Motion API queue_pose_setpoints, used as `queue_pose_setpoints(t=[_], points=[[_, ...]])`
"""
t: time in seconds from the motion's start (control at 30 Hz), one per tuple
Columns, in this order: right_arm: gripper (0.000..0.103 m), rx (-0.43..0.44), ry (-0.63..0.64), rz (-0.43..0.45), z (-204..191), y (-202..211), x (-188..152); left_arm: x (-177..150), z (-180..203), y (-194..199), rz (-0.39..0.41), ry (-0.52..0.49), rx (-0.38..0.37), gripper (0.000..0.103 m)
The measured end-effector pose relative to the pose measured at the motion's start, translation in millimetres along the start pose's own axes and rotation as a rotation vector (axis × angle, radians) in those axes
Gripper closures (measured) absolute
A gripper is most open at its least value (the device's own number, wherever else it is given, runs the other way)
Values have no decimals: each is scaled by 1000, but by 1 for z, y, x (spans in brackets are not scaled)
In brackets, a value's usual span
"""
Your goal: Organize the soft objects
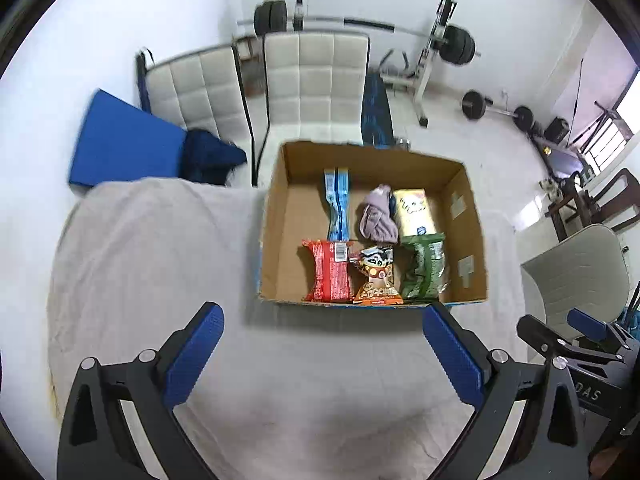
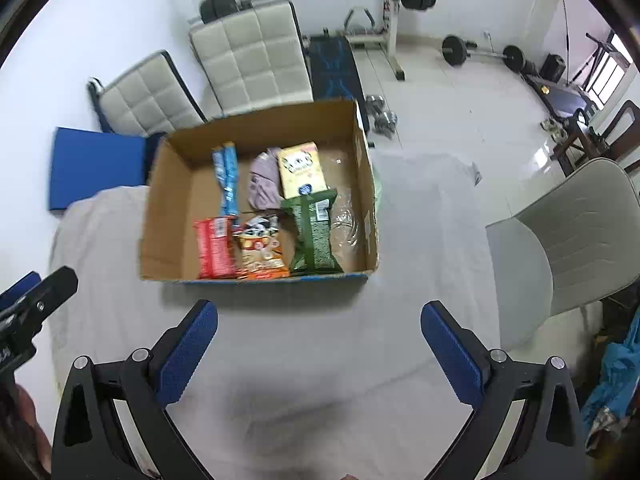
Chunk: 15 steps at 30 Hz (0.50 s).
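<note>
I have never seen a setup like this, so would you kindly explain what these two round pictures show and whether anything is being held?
There is no robot: a person carries one hand-held gripper in each hand, with a fisheye camera looking along its blue fingers. One picture is from the left hand-held gripper, the other from the right hand-held gripper. Both are open and hold nothing. They hover over a cloth-covered table bearing a cardboard box. Inside lie a red packet, an orange snack bag, a green packet, a blue packet, a purple cloth and a yellow carton.

box (image 1: 276, 216) on table (image 1: 160, 260) | packets (image 1: 378, 276) inside, front row | chairs (image 1: 316, 80) behind
</note>
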State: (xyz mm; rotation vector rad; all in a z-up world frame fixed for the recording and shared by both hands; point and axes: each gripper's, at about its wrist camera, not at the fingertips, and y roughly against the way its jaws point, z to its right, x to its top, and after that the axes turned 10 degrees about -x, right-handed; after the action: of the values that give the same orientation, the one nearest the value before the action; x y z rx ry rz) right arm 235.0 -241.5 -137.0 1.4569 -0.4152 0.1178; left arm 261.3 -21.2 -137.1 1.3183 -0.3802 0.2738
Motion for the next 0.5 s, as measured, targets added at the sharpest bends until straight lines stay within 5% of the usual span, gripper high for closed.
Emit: queue_pose_setpoints(t=[0.5], points=[[0, 55, 22, 161, 18, 158, -54, -37, 28, 119, 107, -28, -23, 1]])
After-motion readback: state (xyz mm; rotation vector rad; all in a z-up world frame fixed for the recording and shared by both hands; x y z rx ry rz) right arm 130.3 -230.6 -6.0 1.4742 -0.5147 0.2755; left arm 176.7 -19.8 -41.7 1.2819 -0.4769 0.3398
